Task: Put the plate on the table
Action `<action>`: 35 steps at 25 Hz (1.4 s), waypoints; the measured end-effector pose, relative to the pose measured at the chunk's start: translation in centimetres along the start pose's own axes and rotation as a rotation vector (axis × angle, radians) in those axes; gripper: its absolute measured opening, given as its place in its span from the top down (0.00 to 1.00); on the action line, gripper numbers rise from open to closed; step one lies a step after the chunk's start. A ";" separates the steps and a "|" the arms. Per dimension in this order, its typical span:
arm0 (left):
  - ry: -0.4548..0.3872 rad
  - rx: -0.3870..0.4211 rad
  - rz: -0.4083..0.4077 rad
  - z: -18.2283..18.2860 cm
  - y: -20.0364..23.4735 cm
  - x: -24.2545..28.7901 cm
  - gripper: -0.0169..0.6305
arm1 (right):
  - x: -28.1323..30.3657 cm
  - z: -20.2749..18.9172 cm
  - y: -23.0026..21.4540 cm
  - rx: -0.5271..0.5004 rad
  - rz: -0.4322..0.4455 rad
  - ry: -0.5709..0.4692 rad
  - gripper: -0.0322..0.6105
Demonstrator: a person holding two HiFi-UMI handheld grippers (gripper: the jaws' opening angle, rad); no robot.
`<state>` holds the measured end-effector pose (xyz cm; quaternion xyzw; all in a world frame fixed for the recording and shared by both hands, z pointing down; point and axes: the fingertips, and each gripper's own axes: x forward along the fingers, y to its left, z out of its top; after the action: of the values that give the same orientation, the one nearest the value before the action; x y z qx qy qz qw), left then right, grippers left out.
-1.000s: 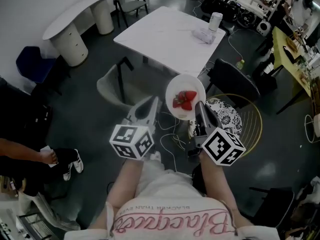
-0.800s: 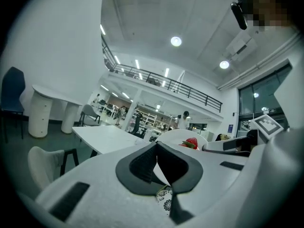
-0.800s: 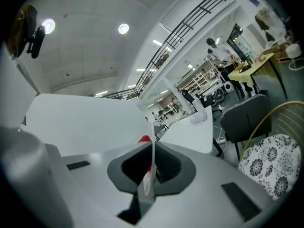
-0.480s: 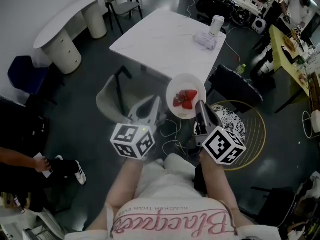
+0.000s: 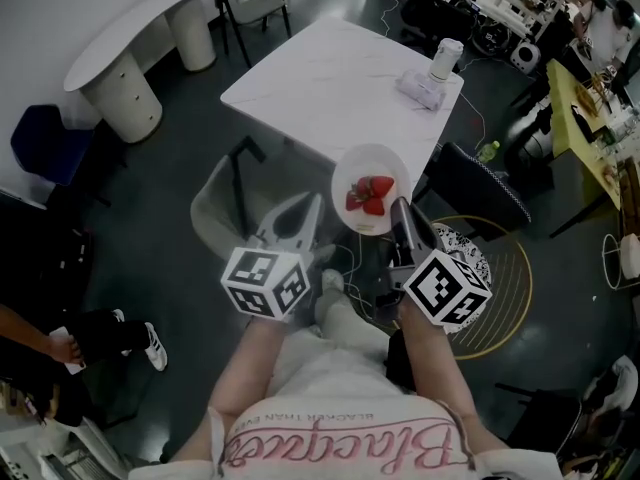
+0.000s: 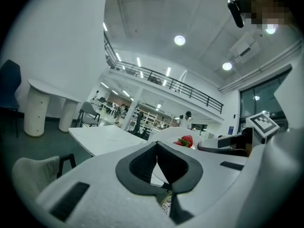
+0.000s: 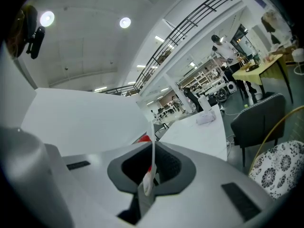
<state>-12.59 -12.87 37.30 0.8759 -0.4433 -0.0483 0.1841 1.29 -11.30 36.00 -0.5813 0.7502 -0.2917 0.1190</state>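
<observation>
Here right hand-held gripper (image 5: 398, 211) clamps plate (image 5: 371, 168); table (image 5: 320, 78) beyond.

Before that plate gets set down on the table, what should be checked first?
1. Right tongs gripping the plate by its rim: ok, shut on it.
2. Strawberries sitting on the plate: ok.
3. Bare spot on the table: ok; only a cup and a packet sit at its far corner.
4. Plate above the table: not ok, the table lies ahead.
5. Left tongs free to help: ok, shut on nothing.
6. Grey chair clear of the path: cannot tell.
</observation>
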 end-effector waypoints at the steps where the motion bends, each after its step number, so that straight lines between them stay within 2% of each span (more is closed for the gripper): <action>1: 0.003 -0.002 0.002 0.1 0.4 0.6 0.97 | 0.8 0.1 -0.1 -0.001 0.001 0.004 0.93; 16: 0.036 0.019 0.017 2.0 5.0 14.4 0.97 | 13.4 5.0 -6.6 0.016 0.009 0.025 0.93; 22: 0.018 0.062 0.043 3.5 6.2 20.5 0.97 | 18.8 7.4 -9.7 0.020 0.014 0.042 0.93; 35: 0.051 0.069 0.101 2.4 11.9 29.0 0.97 | 30.8 5.9 -15.8 0.038 -0.006 0.141 0.93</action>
<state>-4.71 -43.02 41.70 0.8593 -0.4835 -0.0011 0.1671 7.94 -44.49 45.28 -0.5593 0.7493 -0.3464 0.0757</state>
